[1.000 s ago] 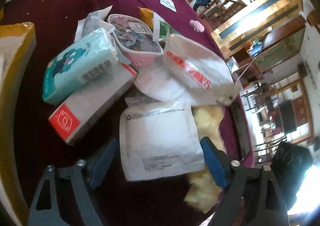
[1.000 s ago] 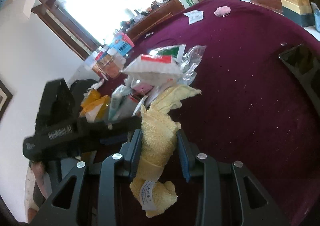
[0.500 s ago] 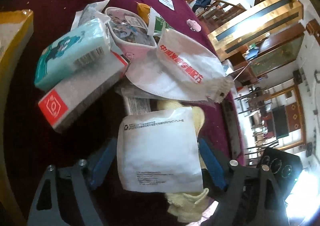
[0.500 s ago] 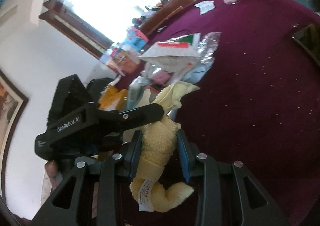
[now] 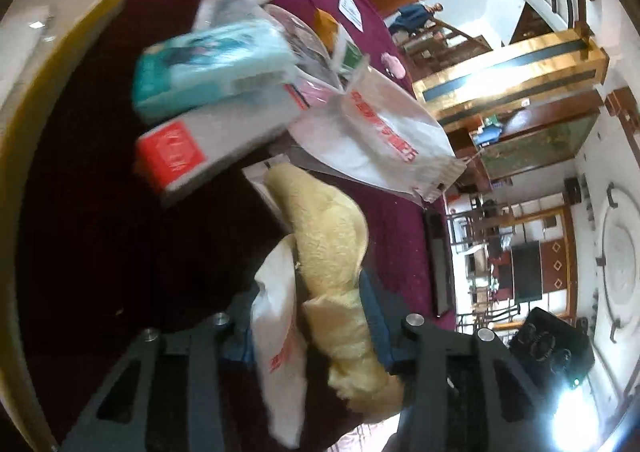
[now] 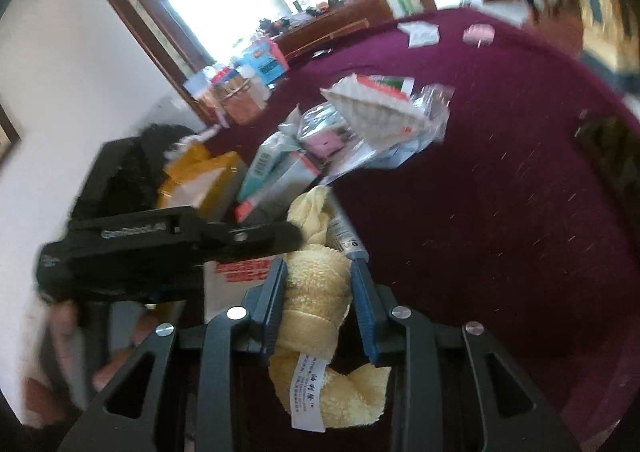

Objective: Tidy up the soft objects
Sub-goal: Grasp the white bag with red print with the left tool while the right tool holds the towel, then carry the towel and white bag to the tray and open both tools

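Right jaws: the right gripper [image 6: 320, 306] is clamped on the yellow towel [image 6: 316, 292], pads pressing both sides of the rolled cloth.
Left jaws: the left gripper [image 5: 308, 316] is closing, with a white packet [image 5: 276, 316] and the same towel [image 5: 332, 252] both between its pads.
Towel's long axis: runs straight out along both pairs of jaws, tagged end hanging behind the right ones.
Nearer hand: both are on it, side by side.
Beyond the jaws: the pile of tissue packs [image 5: 212, 55] on the maroon worktop [image 6: 500, 211].
Judgement: the left risks pinching towel along with packet.
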